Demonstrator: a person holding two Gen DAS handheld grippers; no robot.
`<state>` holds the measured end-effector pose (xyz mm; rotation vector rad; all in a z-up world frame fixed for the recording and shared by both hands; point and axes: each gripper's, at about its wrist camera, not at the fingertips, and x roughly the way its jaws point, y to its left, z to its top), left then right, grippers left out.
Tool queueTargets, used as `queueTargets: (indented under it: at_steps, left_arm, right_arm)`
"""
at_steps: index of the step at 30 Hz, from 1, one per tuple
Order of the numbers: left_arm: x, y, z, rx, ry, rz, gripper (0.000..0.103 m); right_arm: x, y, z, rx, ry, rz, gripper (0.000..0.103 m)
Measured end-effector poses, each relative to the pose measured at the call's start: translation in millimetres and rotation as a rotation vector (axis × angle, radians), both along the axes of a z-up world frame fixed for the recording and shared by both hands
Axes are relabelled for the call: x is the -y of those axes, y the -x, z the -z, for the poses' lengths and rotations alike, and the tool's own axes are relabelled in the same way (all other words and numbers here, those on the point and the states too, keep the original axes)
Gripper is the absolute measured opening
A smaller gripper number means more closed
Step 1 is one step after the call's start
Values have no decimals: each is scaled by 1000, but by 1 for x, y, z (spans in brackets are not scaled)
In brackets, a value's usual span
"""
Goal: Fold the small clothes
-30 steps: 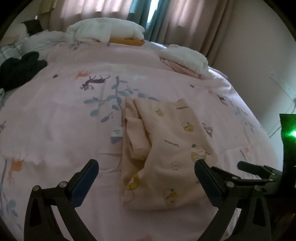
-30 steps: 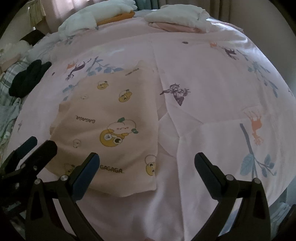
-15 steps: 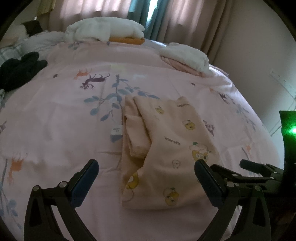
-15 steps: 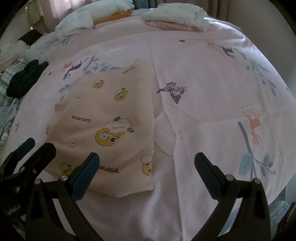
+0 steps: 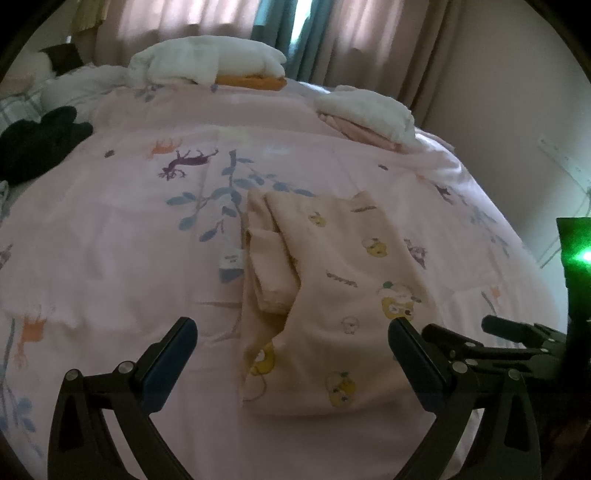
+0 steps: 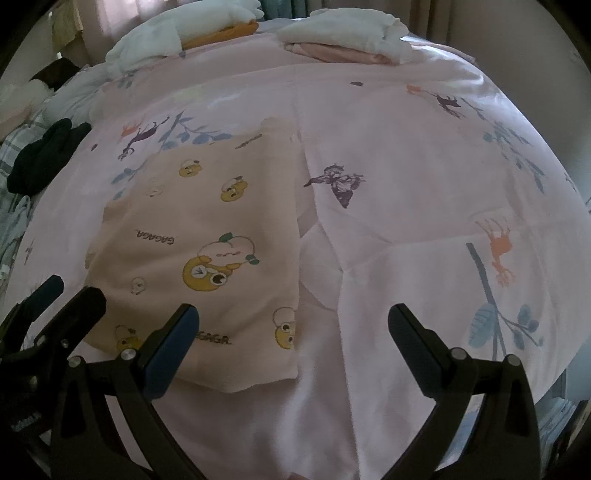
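Left gripper (image 5: 291, 330) and right gripper (image 6: 293, 319): both wide apart, holding nothing, hovering side by side just above near edge of peach garment (image 6: 207, 251). Garment folded, flat on pink bedspread (image 6: 406, 155), well short of folded white stacks (image 5: 364, 110) at far side.

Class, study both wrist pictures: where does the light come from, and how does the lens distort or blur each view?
Left wrist view: dim daylight glows through the beige curtains behind; a green lamp flares at right. Right wrist view: the pink printed bedspread bulges like a dome, with dark corners. Both are soft, the peach cartoon-print garment slightly blurred.
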<state>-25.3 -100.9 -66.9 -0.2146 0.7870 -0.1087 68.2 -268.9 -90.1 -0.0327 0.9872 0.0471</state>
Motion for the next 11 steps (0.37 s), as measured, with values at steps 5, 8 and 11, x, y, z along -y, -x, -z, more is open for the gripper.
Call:
queueTargets:
  at_steps: [5, 8, 11]
  left_arm:
    - [1, 0, 0, 4, -9, -3, 102]
    - [3, 1, -1, 7, -19, -1, 102]
    - [3, 2, -2, 9, -15, -1, 102]
  right_arm:
    - [2, -2, 2, -10, 10, 12, 103]
    - [2, -2, 2, -10, 5, 10, 103]
    - [1, -2, 3, -13, 5, 6, 103]
